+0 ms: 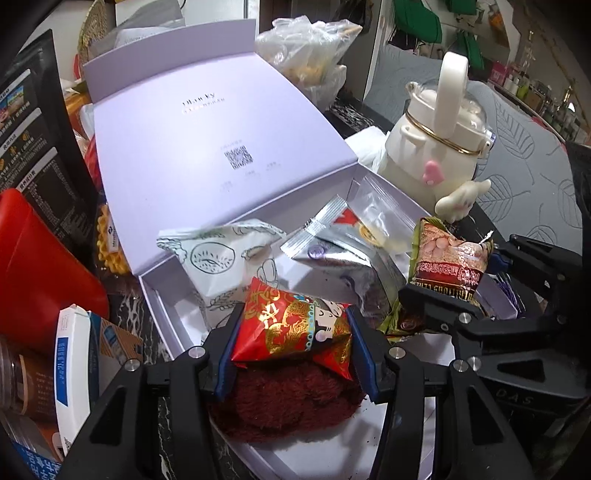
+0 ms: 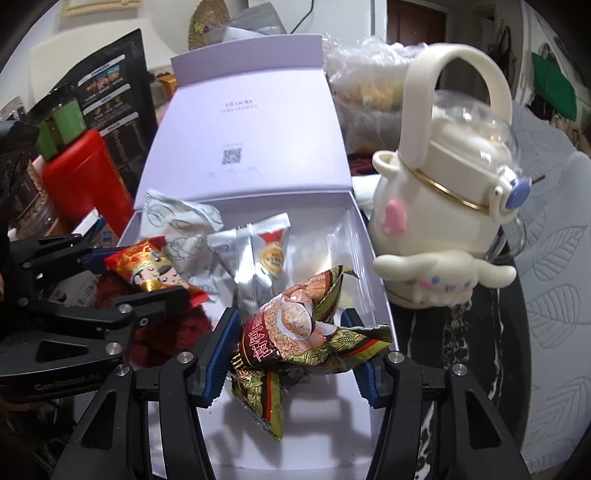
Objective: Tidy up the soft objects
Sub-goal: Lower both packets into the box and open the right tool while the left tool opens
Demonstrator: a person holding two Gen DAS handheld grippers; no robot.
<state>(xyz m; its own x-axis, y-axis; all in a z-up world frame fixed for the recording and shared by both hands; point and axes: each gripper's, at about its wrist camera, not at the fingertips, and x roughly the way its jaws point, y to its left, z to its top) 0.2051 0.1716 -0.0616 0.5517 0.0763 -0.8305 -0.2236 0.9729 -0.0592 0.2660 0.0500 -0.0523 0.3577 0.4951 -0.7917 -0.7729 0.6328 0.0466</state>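
Beyond the tongs stood a white wall (image 2: pixel 351 22) and a dark door (image 2: pixel 413 22); to their right lay a grey leaf-patterned cushion (image 1: pixel 517 155) (perhaps a sofa) and cluttered shelves (image 1: pixel 539 92).

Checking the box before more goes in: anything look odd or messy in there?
Yes. Dark crumbs are scattered on the white floor of the box beside the maroon fuzzy item. The packets already inside lie tilted and overlapping, not in rows.

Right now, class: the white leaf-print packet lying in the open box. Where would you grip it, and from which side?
Grip the white leaf-print packet across its puffed middle, coming from above, probably: its crimped ends look flat and floppy, and the silver sachets crowd its right side.
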